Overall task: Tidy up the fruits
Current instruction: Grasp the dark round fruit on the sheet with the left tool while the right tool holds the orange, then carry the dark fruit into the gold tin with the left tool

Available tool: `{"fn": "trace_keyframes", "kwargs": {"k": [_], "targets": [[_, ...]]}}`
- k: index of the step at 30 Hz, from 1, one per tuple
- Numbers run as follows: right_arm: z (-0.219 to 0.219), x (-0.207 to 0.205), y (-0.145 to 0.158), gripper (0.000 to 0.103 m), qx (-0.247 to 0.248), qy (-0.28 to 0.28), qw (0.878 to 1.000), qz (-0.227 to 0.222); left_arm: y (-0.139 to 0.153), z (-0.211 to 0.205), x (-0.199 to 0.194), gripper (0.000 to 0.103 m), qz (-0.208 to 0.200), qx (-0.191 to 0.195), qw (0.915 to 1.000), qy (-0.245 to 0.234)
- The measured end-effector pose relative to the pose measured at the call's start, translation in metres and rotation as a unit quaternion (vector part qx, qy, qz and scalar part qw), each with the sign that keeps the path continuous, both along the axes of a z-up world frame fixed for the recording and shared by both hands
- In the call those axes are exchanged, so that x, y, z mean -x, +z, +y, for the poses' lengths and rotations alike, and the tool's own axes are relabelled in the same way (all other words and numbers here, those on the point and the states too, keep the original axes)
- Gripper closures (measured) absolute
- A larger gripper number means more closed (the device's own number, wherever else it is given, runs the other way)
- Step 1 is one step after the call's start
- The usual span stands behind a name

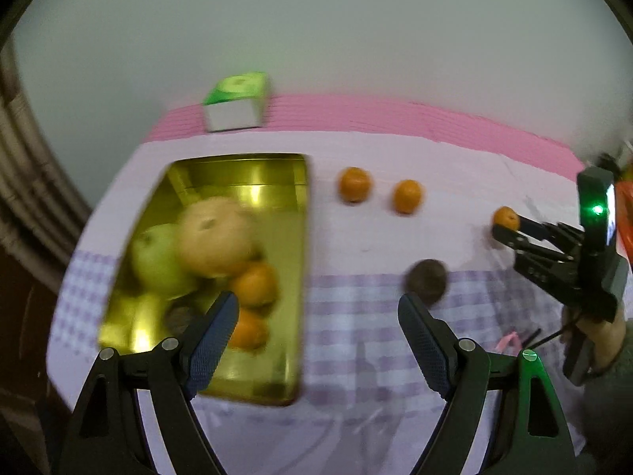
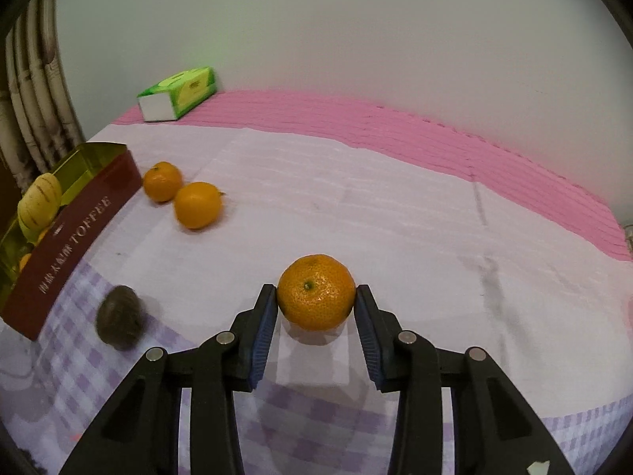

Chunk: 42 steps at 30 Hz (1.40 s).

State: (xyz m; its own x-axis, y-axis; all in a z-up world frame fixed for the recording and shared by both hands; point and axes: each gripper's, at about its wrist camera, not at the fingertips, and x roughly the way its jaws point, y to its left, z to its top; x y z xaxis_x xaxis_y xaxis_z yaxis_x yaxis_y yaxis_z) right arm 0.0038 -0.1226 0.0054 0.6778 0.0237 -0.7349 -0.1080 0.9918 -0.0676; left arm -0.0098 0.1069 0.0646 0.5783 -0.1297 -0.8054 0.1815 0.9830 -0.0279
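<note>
From the left wrist, the left gripper [image 1: 318, 310] hangs open and empty by the gold tin [image 1: 294, 277] already holding fruit; two loose tangerines [image 1: 355, 184] lie beyond. From the right wrist, the right gripper [image 2: 315, 304] clamps a tangerine [image 2: 315, 297] on the tablecloth [image 2: 395, 206] at its sides; light, firm, slightly slick; a dark fruit [image 2: 120, 316] lies towards the tin.

A home: cloth-covered table [image 2: 395, 206], tissue box [image 2: 178, 93], toffee tin [image 2: 71, 237] of fruit.
</note>
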Motion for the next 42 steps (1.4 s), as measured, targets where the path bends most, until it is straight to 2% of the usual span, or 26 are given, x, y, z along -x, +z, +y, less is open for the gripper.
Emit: {"fn": "trace_keyframes", "kwargs": {"k": [6, 12, 14, 16, 23, 26, 28, 31, 42], "targets": [[-0.017, 0.005, -0.009, 0.066, -0.002, -0.014, 1.000, 0.006, -0.015, -0.038, -0.015, 0.020, 0.028, 0.027, 0.9982, -0.045], [-0.025, 0.009, -0.014, 0.066, -0.007, -0.019, 1.000, 0.002, -0.034, -0.066, -0.031, 0.023, 0.039, 0.011, 0.9965, -0.073], [-0.025, 0.010, -0.015, 0.066, -0.005, -0.018, 1.000, 0.000, -0.040, -0.069, -0.037, 0.025, 0.045, 0.013, 0.9961, -0.074], [-0.026, 0.010, -0.015, 0.066, -0.010, -0.019, 1.000, 0.000, -0.048, -0.073, -0.044, 0.031, 0.054, 0.011, 0.9958, -0.074], [-0.028, 0.012, -0.016, 0.066, -0.018, -0.022, 1.000, 0.004, -0.066, -0.083, -0.054, 0.039, 0.077, 0.011, 0.9940, -0.077], [-0.030, 0.010, -0.018, 0.066, -0.023, -0.024, 0.999, 0.009, -0.070, -0.085, -0.057, 0.044, 0.081, 0.012, 0.9936, -0.078], [-0.032, 0.008, -0.019, 0.066, -0.029, -0.026, 0.999, 0.014, -0.072, -0.086, -0.058, 0.054, 0.082, 0.011, 0.9935, -0.078], [-0.031, 0.009, -0.020, 0.066, -0.029, -0.026, 0.999, 0.014, -0.073, -0.087, -0.059, 0.061, 0.084, 0.020, 0.9928, -0.083], [-0.031, 0.009, -0.019, 0.066, -0.028, -0.026, 0.999, 0.015, -0.065, -0.085, -0.051, 0.061, 0.073, 0.016, 0.9937, -0.083]]}}
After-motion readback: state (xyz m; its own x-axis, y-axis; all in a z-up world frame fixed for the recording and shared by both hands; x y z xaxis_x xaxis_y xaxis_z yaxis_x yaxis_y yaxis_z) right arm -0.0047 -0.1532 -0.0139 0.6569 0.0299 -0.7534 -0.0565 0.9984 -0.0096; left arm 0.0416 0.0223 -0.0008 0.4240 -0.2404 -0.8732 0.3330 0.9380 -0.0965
